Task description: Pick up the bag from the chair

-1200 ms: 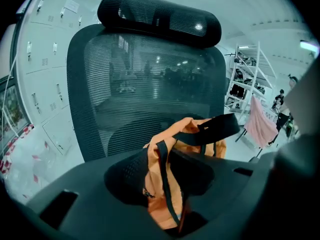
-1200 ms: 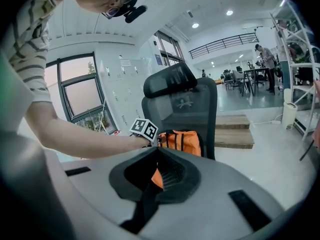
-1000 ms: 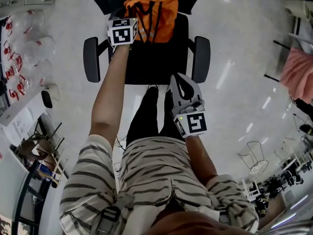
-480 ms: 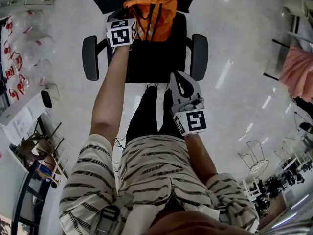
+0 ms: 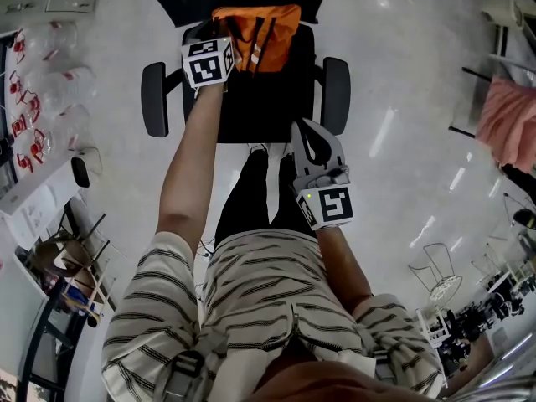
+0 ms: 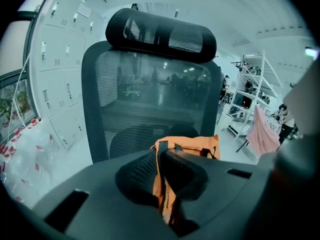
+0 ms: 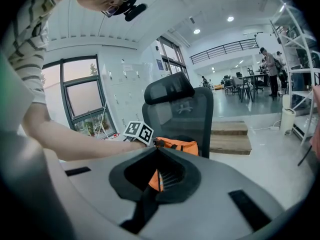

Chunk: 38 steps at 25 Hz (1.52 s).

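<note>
So, working left to right: the left gripper (image 6: 161, 153) is out over the back of the chair (image 5: 260, 107) with its jaws clamped tight on the bag (image 5: 266, 33). In its own view a black strap (image 6: 159, 171) and a fold of orange cloth are pinched right between the pads. The bag sits at the rear of the seat, up against the backrest. It looks like thin fabric with black straps, so I'd guess it's light, floppy and maybe a bit slick. It'll sag and swing rather than hold its shape, and a pinch of cloth alone could slide out. The straps or the bunched top look like the sane places to grab, and that's pretty much where the left one has it. Over on the right, the right gripper (image 7: 157, 149) hangs by the front edge of the seat, well apart from the bag, with its jaws together and nothing in them. Compared with a second ago, the bag looks a bit narrower and more gathered toward the left gripper, like it's starting to get tugged up. It isn't clearly off the seat yet. The right gripper looks parked in about the same spot.
</note>
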Each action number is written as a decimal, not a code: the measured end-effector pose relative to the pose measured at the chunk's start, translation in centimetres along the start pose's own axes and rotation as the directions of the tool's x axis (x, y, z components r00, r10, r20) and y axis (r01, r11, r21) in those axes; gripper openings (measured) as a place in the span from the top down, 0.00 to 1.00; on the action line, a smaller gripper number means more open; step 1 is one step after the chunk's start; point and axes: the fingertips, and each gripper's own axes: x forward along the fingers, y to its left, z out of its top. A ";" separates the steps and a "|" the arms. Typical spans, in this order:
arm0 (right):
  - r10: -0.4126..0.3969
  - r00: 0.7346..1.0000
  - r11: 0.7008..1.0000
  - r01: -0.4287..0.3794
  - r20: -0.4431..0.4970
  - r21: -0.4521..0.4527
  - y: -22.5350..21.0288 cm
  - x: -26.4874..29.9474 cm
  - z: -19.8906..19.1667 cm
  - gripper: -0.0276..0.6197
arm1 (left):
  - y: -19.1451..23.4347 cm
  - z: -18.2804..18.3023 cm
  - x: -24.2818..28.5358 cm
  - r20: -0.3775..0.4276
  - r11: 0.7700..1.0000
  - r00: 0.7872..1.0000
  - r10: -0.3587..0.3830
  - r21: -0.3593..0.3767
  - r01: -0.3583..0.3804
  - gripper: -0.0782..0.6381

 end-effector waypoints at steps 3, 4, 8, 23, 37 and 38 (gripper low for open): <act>-0.003 1.000 1.000 0.003 0.009 -0.004 0.0 -0.7 0.1 0.93 | -0.6 0.3 -0.7 0.011 1.000 1.000 -0.002 -0.006 0.002 0.85; -0.004 1.000 1.000 0.004 0.012 -0.006 0.0 -1.0 0.2 0.93 | -0.7 0.4 -1.0 0.015 1.000 1.000 -0.002 -0.008 0.002 0.85; -0.002 1.000 1.000 0.002 0.022 -0.010 -0.1 -1.6 0.3 0.93 | -1.2 0.8 -1.8 0.027 1.000 1.000 0.006 -0.018 -0.006 0.85; 0.011 0.997 0.999 -0.007 0.079 -0.047 0.2 -5.6 1.9 0.93 | -4.2 2.8 -6.9 0.088 1.000 0.996 0.007 -0.027 -0.004 0.85; 0.003 0.990 0.997 0.008 0.142 -0.073 -0.5 -9.1 3.7 0.93 | -7.3 4.9 -11.6 0.138 1.000 0.990 -0.009 -0.004 0.010 0.85; 0.004 0.989 0.997 0.007 0.145 -0.076 -0.4 -9.3 3.8 0.93 | -7.6 5.1 -11.9 0.143 1.000 0.990 -0.010 -0.003 0.011 0.85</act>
